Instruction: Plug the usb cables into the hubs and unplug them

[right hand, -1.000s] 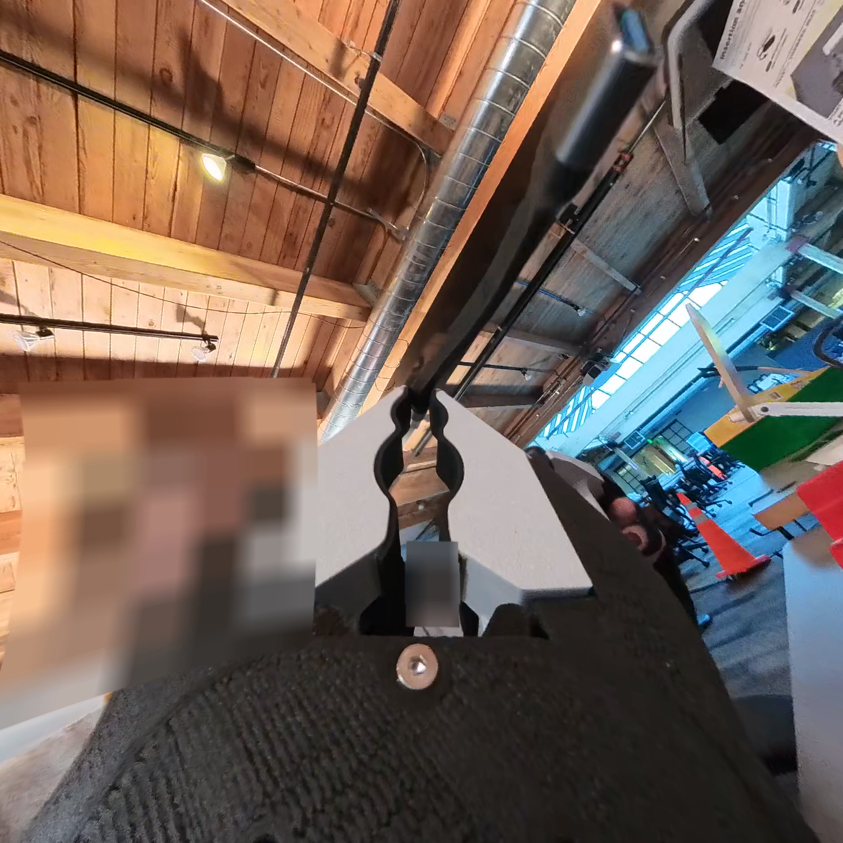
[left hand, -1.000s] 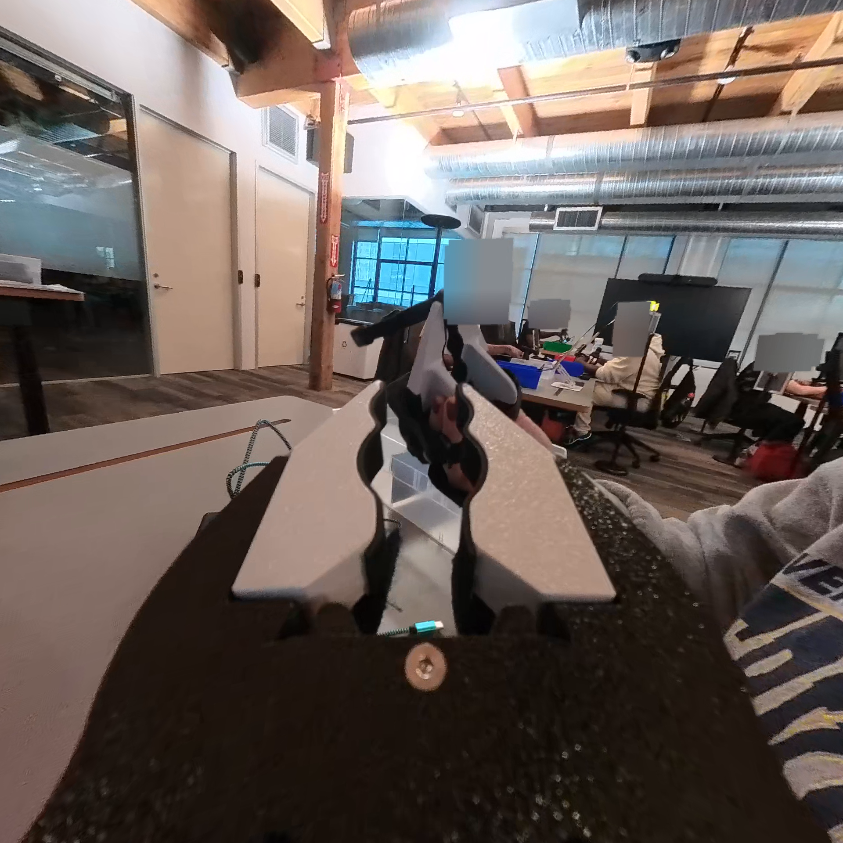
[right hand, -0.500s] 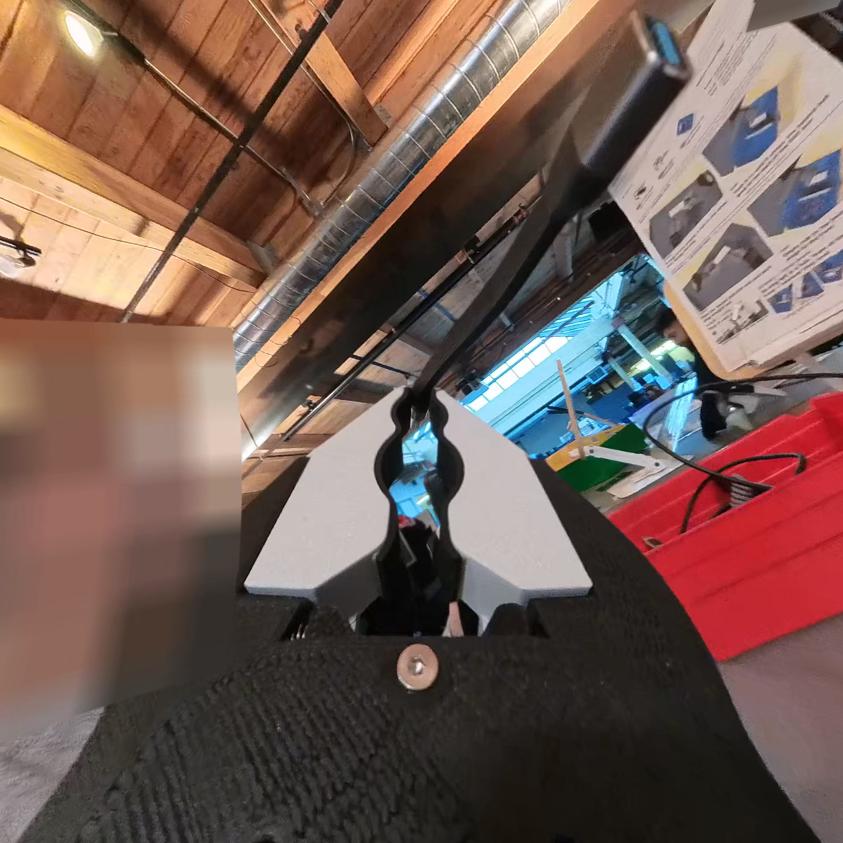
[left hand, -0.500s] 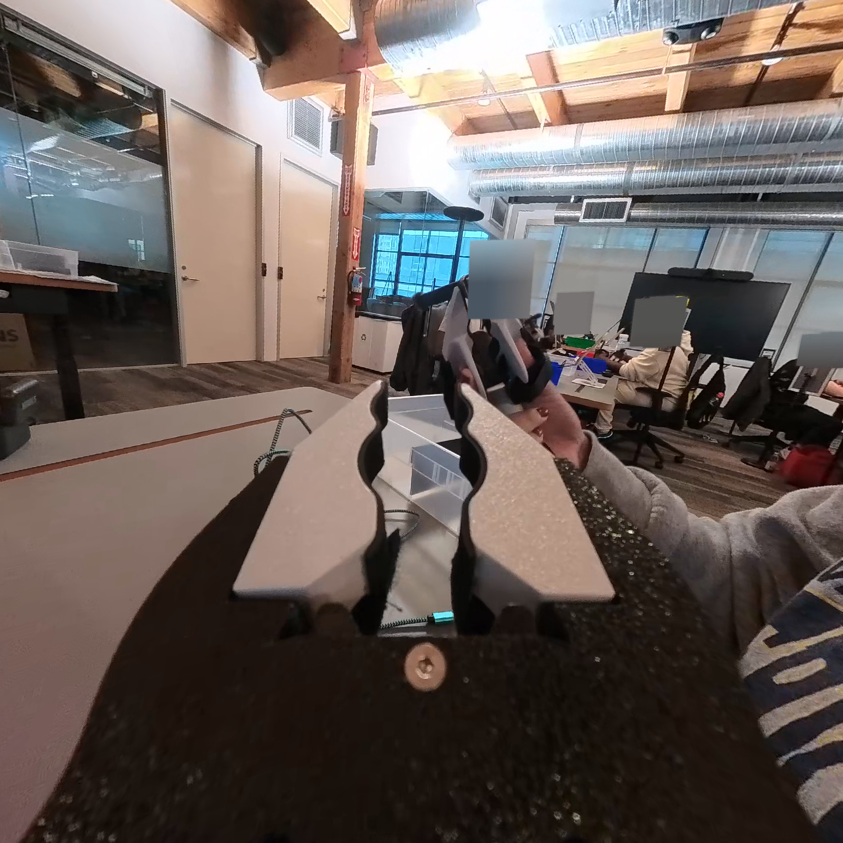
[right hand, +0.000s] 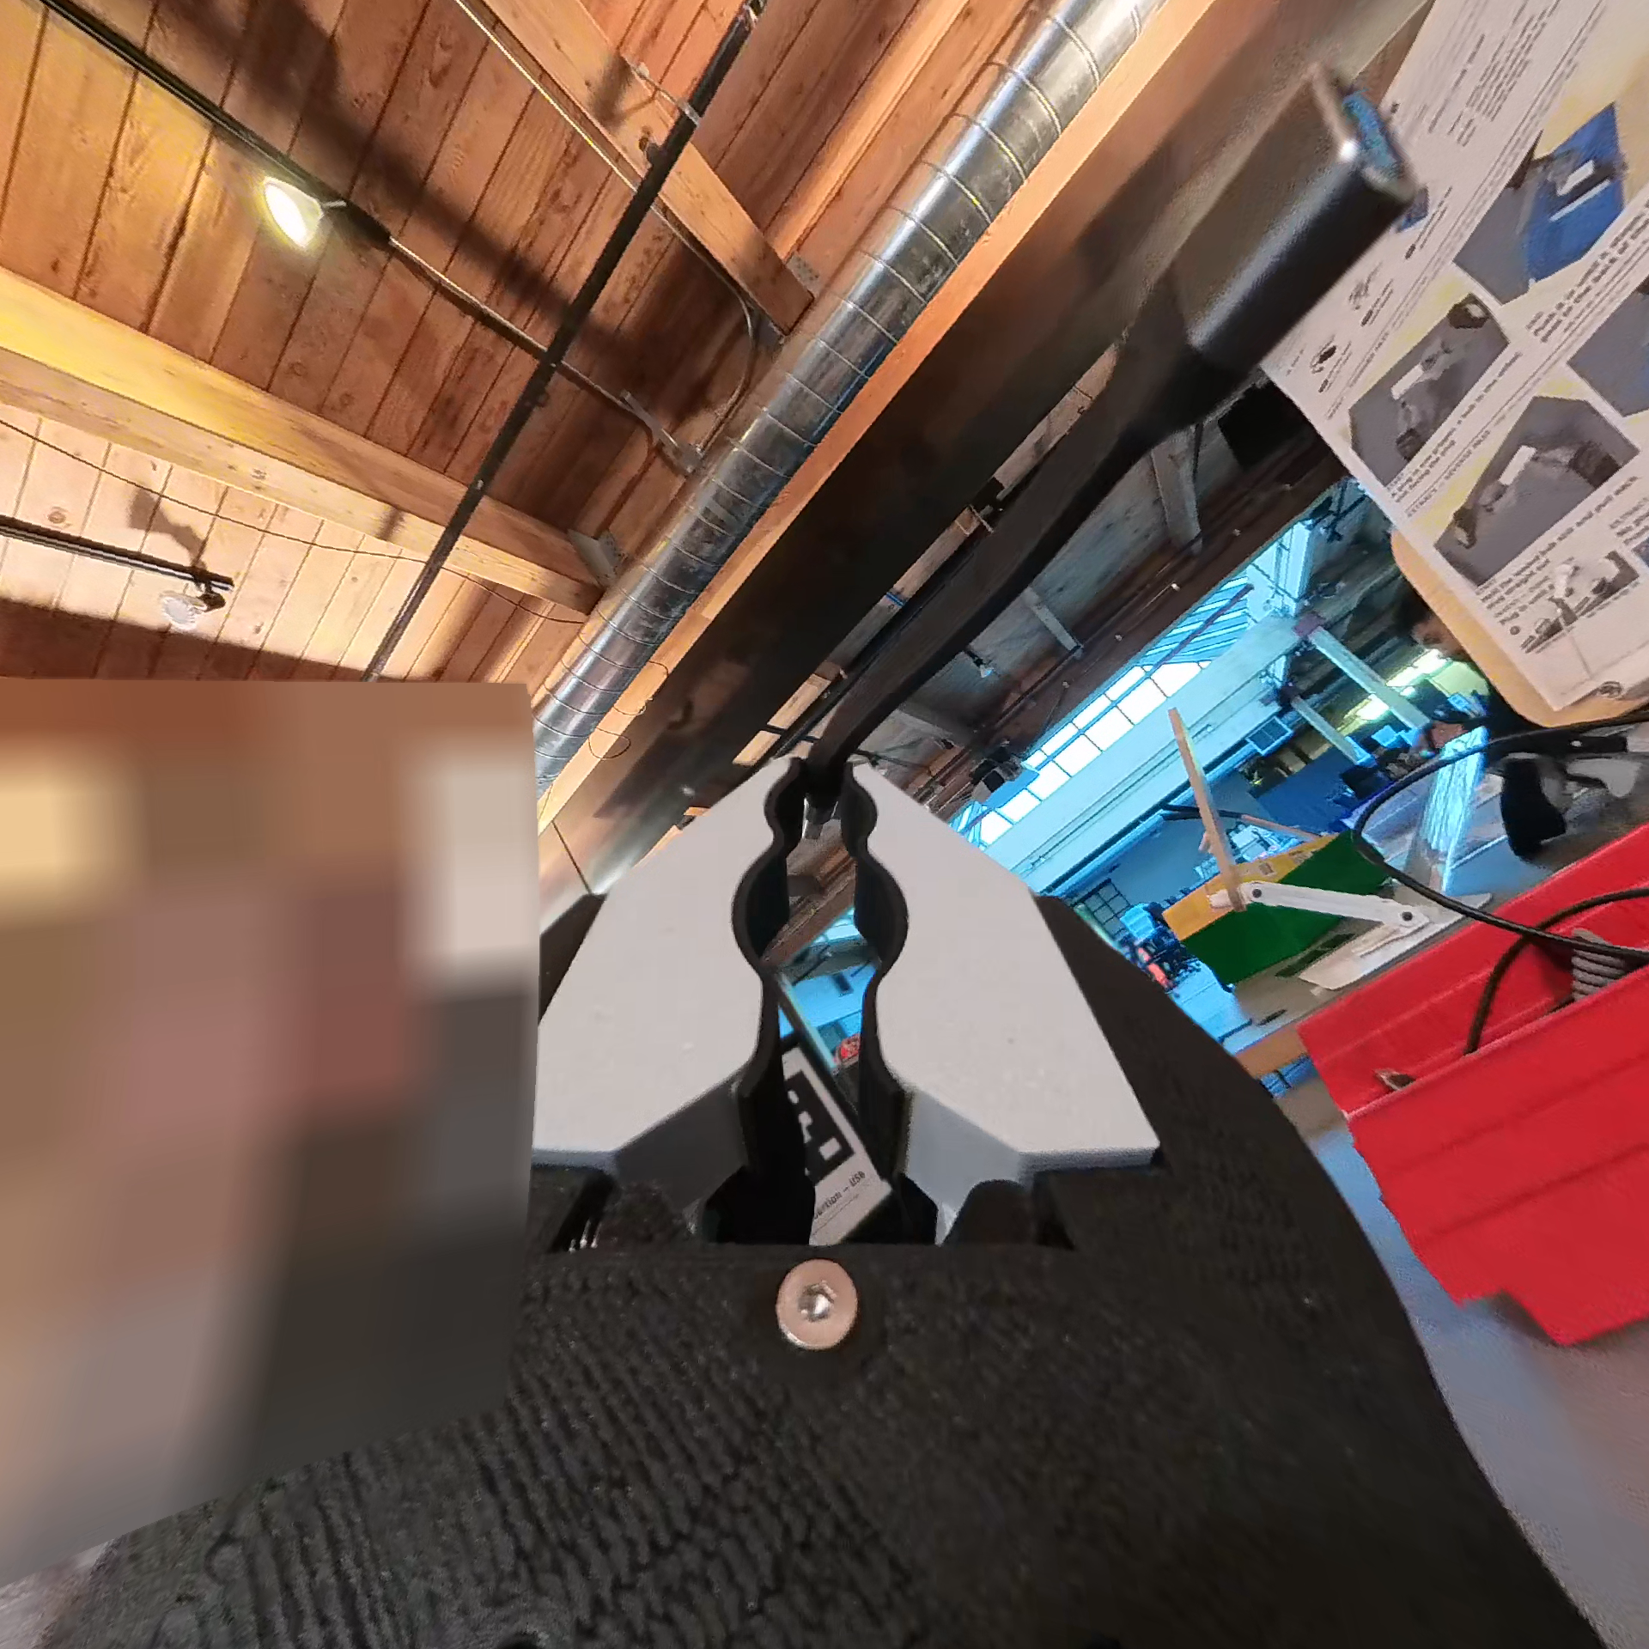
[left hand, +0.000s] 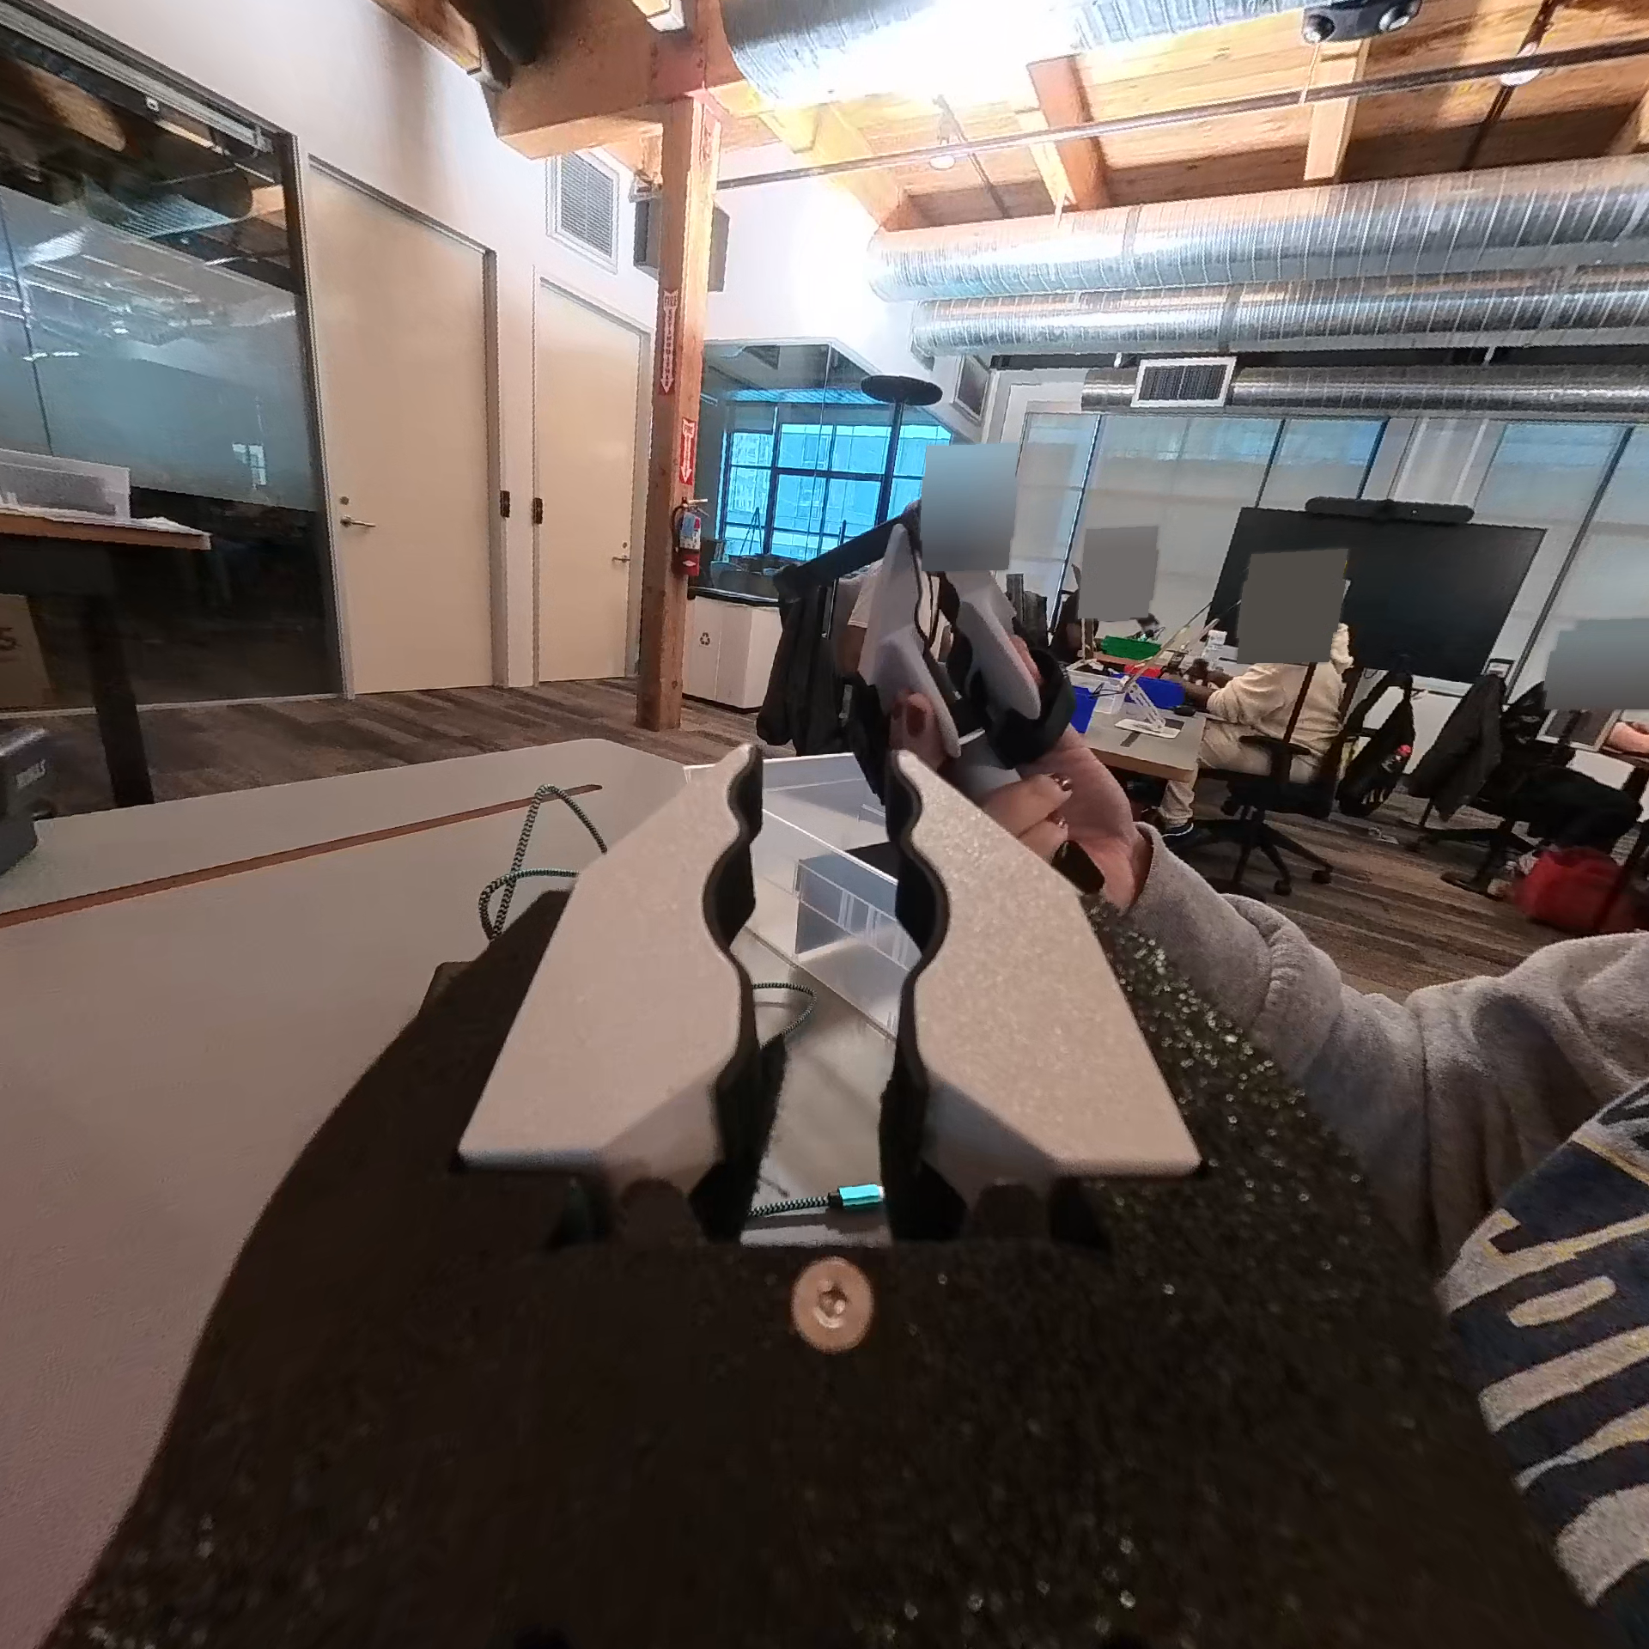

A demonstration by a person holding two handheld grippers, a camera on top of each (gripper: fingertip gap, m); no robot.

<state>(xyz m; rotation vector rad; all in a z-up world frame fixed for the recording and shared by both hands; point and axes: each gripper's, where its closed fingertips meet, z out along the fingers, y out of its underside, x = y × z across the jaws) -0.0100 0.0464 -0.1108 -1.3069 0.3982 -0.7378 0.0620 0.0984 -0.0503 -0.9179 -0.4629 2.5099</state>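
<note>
My left gripper (left hand: 821, 790) is open and empty, low over a white table (left hand: 178, 1026). Under it lies a teal braided USB cable (left hand: 517, 874) whose teal plug (left hand: 857, 1196) shows between the finger bases. My right gripper (right hand: 821, 790) is shut on a thin black cable (right hand: 901, 705) that leads up to a dark USB hub (right hand: 1285, 214) with a blue port at its end. The hub hangs in the air. In the left wrist view a hand holds the right gripper (left hand: 937, 589) raised, beyond my left fingers.
A clear plastic box (left hand: 848, 892) stands on the table ahead of the left gripper. The right wrist view shows a red bin (right hand: 1472, 1133) holding black cables, a printed instruction sheet (right hand: 1535, 375) and a green and yellow bin (right hand: 1267, 919). People sit at desks behind. My hands' fingertips stand some 11 centimeters from each other.
The right gripper has tilted down from the ceiling, bringing the red bin and the sheet into view, with the cable and hub still in it. The left gripper has stayed open and shifted slightly.
</note>
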